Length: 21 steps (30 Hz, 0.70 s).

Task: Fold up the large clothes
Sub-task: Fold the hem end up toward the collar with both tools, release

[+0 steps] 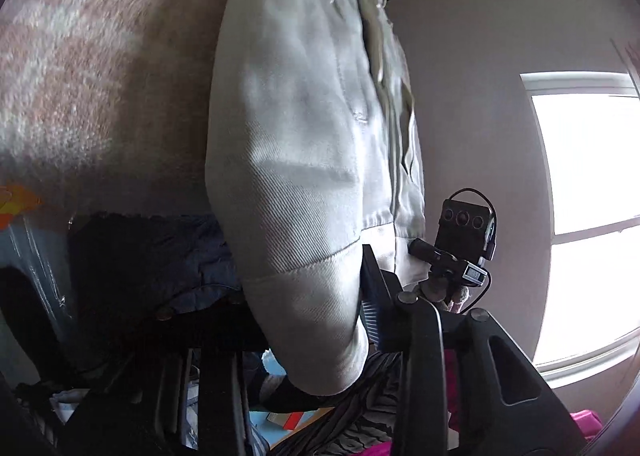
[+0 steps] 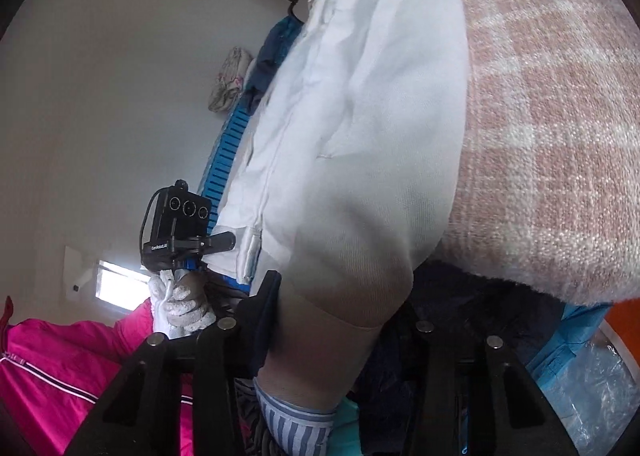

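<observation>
Both grippers, left (image 1: 320,320) and right (image 2: 336,320), are clamped on the near hem of white trousers (image 1: 296,127) lying over a pink blanket (image 2: 552,135).

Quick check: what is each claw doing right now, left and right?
Left claw: closed on the hem of the white garment.
Right claw: closed on the same white garment, at its near hem.

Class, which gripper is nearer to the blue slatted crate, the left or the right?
Left. The left gripper sits right against the blue slatted crate, at the white garment's edge. The right gripper holds the garment's other side, farther off.
</observation>
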Available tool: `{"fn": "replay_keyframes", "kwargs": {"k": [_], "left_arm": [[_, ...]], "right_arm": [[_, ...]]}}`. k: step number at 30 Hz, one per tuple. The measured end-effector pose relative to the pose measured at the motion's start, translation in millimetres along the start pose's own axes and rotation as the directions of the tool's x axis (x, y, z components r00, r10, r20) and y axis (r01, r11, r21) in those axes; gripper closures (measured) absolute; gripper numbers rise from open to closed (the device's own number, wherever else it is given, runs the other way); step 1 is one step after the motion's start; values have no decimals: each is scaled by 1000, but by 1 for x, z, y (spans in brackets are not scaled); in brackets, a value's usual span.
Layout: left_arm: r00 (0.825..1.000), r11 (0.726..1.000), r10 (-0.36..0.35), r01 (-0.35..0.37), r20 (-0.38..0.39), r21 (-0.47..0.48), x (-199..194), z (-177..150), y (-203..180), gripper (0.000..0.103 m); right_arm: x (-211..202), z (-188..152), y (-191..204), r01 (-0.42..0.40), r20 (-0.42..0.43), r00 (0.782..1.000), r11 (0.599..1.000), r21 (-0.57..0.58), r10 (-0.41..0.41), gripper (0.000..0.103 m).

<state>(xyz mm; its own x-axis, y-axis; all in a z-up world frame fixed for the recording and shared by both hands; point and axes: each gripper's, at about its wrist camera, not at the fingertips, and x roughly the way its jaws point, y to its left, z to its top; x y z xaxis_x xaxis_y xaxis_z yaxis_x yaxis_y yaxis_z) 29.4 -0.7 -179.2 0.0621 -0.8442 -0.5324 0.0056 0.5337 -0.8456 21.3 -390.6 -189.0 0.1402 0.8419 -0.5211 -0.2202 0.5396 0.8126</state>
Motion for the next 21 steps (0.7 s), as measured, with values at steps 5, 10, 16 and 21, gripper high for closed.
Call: {"fn": "replay_keyframes", "kwargs": {"k": [5, 10, 16, 21], "left_arm": [[999, 999, -42, 42, 5, 6, -15, 7, -25, 74], [996, 993, -92, 92, 0, -70, -22, 15, -18, 75], [990, 985, -140, 140, -1, -105, -39, 39, -24, 75], [992, 992, -116, 117, 41, -44, -40, 83, -56, 75]], "right_arm": [[-8, 8, 11, -90, 84, 993, 996, 24, 87, 71], [-17, 1, 8, -170, 207, 967, 981, 95, 148, 74], [-45, 17, 13, -232, 335, 924, 967, 110, 183, 75], [-53, 55, 18, -196, 377, 916, 972, 126, 136, 75]]}}
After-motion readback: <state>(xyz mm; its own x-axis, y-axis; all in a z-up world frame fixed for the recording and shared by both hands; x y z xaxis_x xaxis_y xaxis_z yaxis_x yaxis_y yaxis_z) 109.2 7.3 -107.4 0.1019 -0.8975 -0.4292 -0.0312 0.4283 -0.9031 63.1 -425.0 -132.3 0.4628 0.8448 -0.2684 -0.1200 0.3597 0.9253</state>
